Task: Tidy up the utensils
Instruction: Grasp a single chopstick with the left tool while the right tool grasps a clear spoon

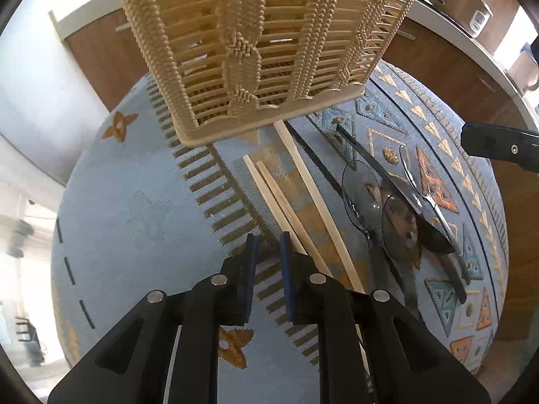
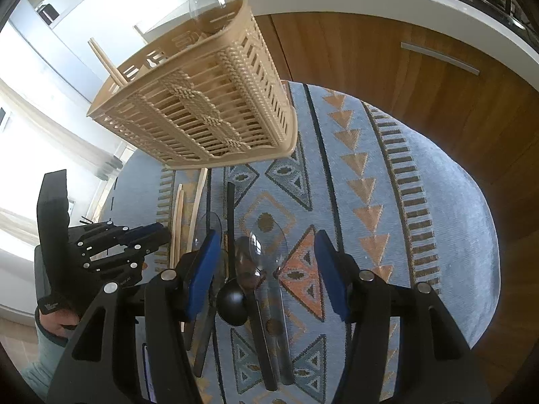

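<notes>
A beige plastic utensil basket (image 1: 256, 50) stands on the patterned blue cloth; in the right wrist view the basket (image 2: 209, 107) holds a wooden chopstick (image 2: 107, 64) and a clear spoon (image 2: 205, 3). Three wooden chopsticks (image 1: 286, 202) lie on the cloth in front of it, with clear spoons (image 1: 363, 195) and a black spoon (image 1: 434, 232) to their right. My left gripper (image 1: 267, 245) is nearly shut and empty, just left of the chopsticks. My right gripper (image 2: 266, 256) is open over the black spoon (image 2: 232, 299) and clear spoons (image 2: 266, 252).
The cloth (image 2: 421, 208) covers a round table. Wooden cabinets (image 2: 387, 50) under a white counter stand behind it. The left gripper (image 2: 148, 235) shows at the left of the right wrist view, next to the chopsticks (image 2: 178, 222).
</notes>
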`<state>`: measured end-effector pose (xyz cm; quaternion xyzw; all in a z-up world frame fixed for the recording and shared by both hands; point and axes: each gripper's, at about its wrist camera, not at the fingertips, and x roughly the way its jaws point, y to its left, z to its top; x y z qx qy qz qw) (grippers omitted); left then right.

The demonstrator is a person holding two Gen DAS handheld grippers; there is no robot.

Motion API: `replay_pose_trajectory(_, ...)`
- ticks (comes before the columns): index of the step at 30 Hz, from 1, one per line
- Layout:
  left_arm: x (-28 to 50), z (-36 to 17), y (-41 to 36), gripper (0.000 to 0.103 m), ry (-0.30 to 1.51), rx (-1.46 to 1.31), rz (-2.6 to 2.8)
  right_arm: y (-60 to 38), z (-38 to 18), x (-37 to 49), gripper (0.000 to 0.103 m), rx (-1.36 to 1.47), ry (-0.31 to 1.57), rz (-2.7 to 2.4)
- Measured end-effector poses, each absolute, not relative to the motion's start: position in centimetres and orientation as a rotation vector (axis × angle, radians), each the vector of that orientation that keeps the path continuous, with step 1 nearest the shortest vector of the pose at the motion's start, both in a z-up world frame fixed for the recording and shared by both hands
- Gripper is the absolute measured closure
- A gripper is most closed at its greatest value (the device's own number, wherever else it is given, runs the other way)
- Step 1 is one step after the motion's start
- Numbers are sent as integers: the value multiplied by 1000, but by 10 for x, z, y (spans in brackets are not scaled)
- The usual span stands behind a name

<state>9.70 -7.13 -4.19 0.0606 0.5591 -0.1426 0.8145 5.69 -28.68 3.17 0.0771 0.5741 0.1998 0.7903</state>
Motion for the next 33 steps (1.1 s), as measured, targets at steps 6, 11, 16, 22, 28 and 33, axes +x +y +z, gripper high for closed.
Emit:
replay_pose_trajectory(6,104,-43,-85,89,1183,150,-279,-282,26,60,48,159,1251,425)
replay_pose_trajectory(11,101,-45,-85,98,1164,186,-312,-282,25,62,48,141,1252,409)
replay_pose_trajectory(16,107,-45,-61,102,1189,91,-392,-283,23,63,48,146,1256,407)
replay_pose_trajectory(22,111,-43,-53,98,1199,-89,-469,-279,23,63,48,151,1255,419)
replay_pose_trajectory(28,105,-46,-77,94,1171,11,-408,-281,22,62,48,154,1255,422)
replay_pose_trajectory(33,105,-47,-87,93,1154,40,-370,-284,17,63,48,165,1264,417)
